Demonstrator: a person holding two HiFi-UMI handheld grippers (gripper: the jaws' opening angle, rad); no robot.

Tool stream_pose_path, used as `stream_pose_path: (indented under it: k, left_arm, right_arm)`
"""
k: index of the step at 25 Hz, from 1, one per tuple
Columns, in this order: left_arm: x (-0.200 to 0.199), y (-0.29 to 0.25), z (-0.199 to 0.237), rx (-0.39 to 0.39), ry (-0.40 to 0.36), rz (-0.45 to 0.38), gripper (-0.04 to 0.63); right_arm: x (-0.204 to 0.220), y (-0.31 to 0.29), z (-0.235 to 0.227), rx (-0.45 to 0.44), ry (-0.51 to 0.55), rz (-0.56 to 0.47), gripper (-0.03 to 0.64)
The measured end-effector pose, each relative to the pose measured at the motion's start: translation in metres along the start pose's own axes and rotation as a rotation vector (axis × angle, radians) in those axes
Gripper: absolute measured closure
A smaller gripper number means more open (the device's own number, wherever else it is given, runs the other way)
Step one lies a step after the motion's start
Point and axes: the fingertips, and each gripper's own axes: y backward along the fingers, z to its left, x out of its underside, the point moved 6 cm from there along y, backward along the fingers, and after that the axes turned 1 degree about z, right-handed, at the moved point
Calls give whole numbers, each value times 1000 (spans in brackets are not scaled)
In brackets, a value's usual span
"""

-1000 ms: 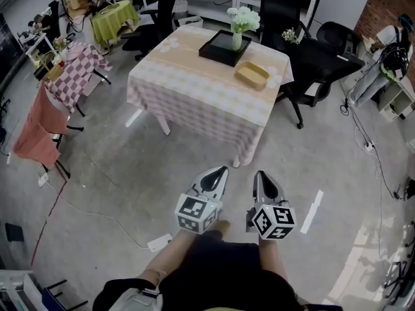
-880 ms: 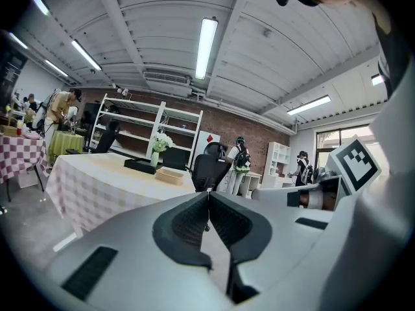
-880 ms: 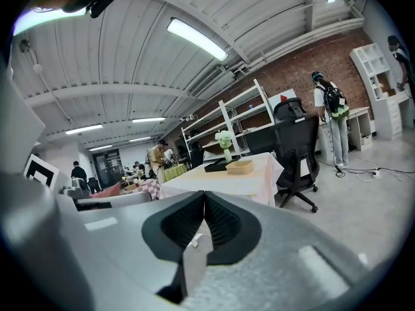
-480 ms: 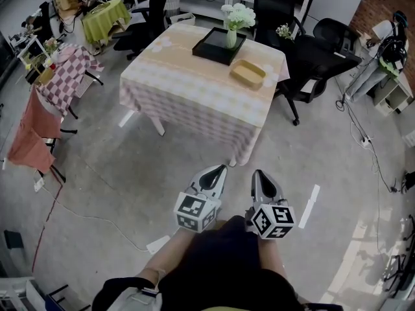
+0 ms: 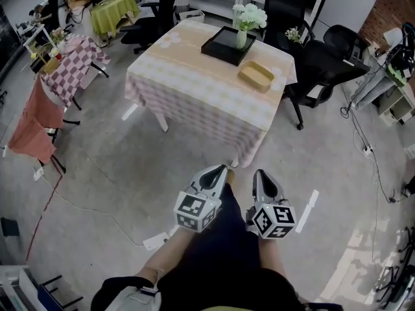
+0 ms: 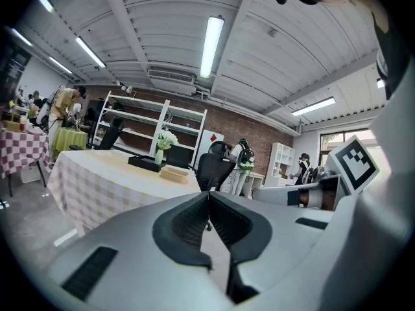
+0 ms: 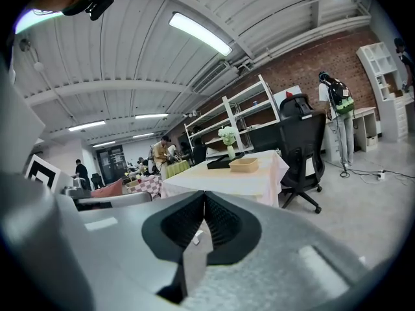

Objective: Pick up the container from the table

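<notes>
The container (image 5: 255,76) is a shallow tan tray near the right edge of a table (image 5: 194,92) covered in a pale checked cloth. It shows small and far ahead in the left gripper view (image 6: 174,173) and the right gripper view (image 7: 243,164). My left gripper (image 5: 222,170) and right gripper (image 5: 259,173) are held side by side over the concrete floor, well short of the table and pointing toward it. Both are shut with nothing between the jaws, as the left gripper (image 6: 208,193) and right gripper (image 7: 204,193) show close up.
A black tray (image 5: 219,46) with a vase of white flowers (image 5: 245,19) sits behind the container. Black office chairs (image 5: 321,67) stand right of the table. Smaller clothed tables (image 5: 74,60) and a red-draped chair (image 5: 32,122) are at the left. A cable (image 5: 91,211) crosses the floor.
The head view has swung a little, so the table shifted slightly left and then back right. Both grippers keep their pose side by side and stay shut.
</notes>
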Motion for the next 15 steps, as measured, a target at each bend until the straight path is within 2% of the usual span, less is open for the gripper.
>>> stream_pose_path:
  k: [9, 15]
  left_arm:
    - [-15, -12, 25, -45, -1, -24, 586]
    - [-15, -34, 33, -29, -3, -7, 585]
  right_arm:
    - [-9, -34, 6, -39, 29, 0, 612]
    - [-11, -55, -2, -41, 16, 9, 612]
